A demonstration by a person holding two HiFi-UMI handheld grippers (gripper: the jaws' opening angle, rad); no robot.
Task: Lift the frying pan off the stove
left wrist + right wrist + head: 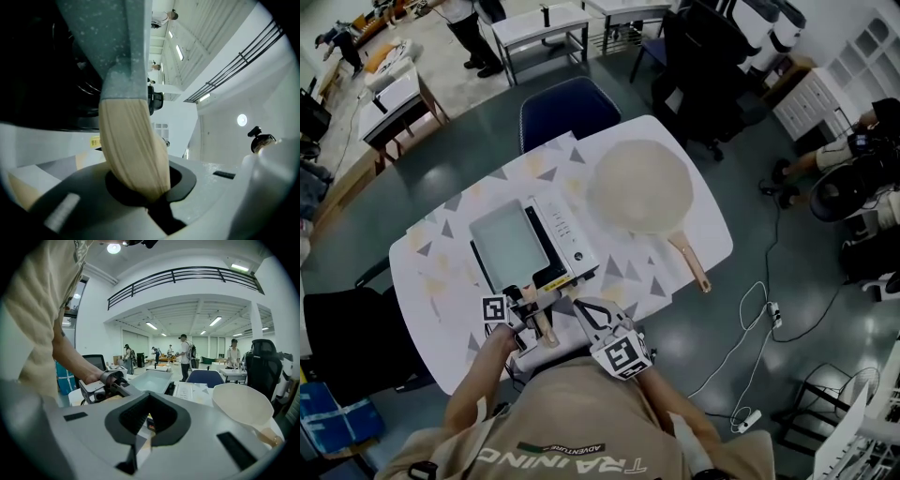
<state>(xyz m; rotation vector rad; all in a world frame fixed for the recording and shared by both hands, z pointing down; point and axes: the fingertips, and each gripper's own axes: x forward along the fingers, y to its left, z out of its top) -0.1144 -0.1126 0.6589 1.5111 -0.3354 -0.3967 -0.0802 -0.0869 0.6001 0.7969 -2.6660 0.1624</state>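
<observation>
A grey square frying pan (508, 246) sits on the white portable stove (567, 242) at the table's near left. Its wooden handle (544, 325) points toward me. My left gripper (534, 305) is shut on that handle; in the left gripper view the handle (133, 150) fills the notch between the jaws (150, 197), with the pan's grey side (108, 37) above. My right gripper (586, 307) hovers just right of the handle, jaws together and holding nothing. In the right gripper view the pan (152, 380) lies ahead and the left gripper (110, 383) is at the left.
A round cream pan (639, 186) with a wooden handle rests on the table (694, 253) right of the stove, also visible in the right gripper view (241, 406). A blue chair (567, 108) stands at the far side. Cables (759, 309) trail on the floor at right.
</observation>
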